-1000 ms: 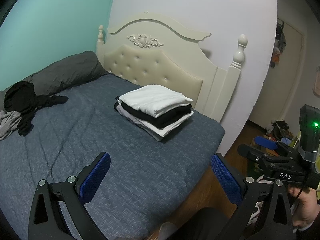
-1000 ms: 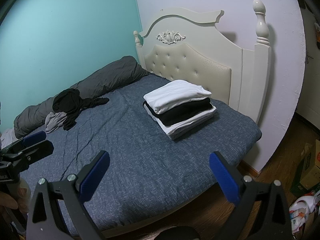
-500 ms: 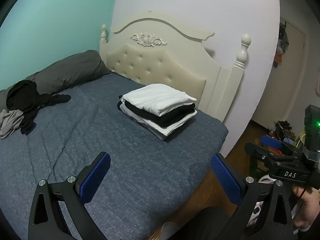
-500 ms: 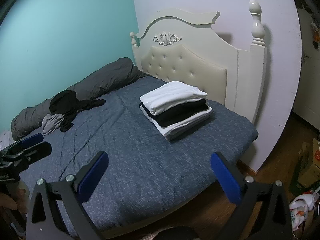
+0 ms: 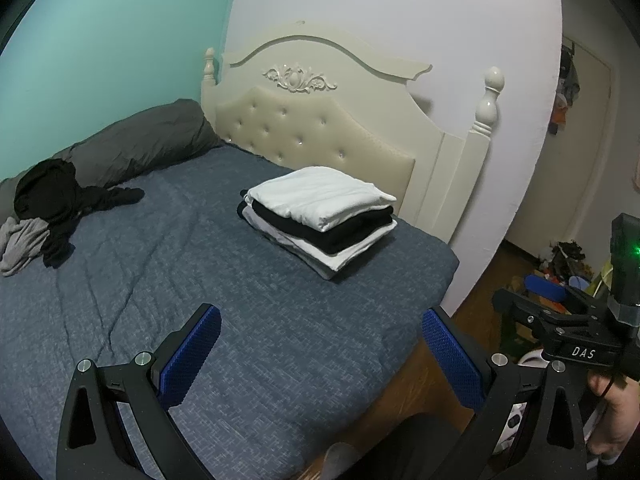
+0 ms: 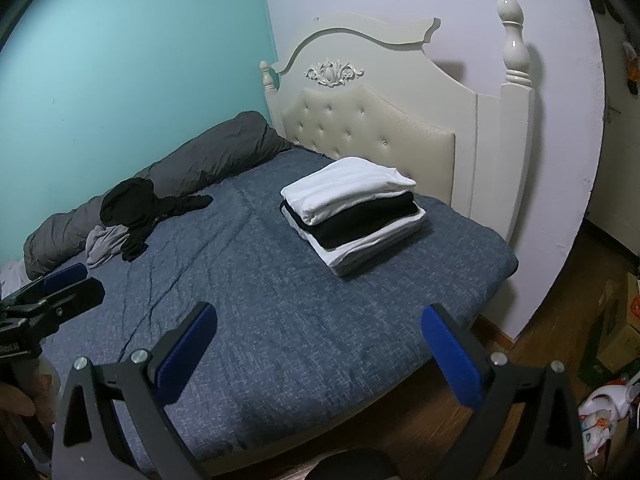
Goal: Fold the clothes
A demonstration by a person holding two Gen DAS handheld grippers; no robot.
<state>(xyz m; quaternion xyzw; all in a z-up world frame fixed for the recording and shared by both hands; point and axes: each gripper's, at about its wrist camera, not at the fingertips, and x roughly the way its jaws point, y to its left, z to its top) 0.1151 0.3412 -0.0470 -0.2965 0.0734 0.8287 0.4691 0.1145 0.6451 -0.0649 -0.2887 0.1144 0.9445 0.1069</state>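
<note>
A stack of folded white and black clothes [image 5: 320, 216] lies on the blue bed [image 5: 200, 280] near the headboard; it also shows in the right wrist view [image 6: 352, 216]. A heap of unfolded black and grey clothes [image 5: 44, 216] lies at the far left of the bed, also seen in the right wrist view [image 6: 128, 216]. My left gripper [image 5: 320, 352] is open and empty above the bed's near corner. My right gripper [image 6: 320, 352] is open and empty above the bed's near edge. Each gripper shows at the edge of the other's view.
A cream headboard [image 5: 320, 120] with posts stands behind the stack. A rolled grey duvet [image 5: 132, 144] lies along the teal wall. Wooden floor [image 6: 552, 320] runs right of the bed, with boxes and clutter [image 6: 616, 336] at the far right.
Both grippers have drifted slightly, shifting the views a little; the stack appears a bit further right in the left view. Both stay open and empty.
</note>
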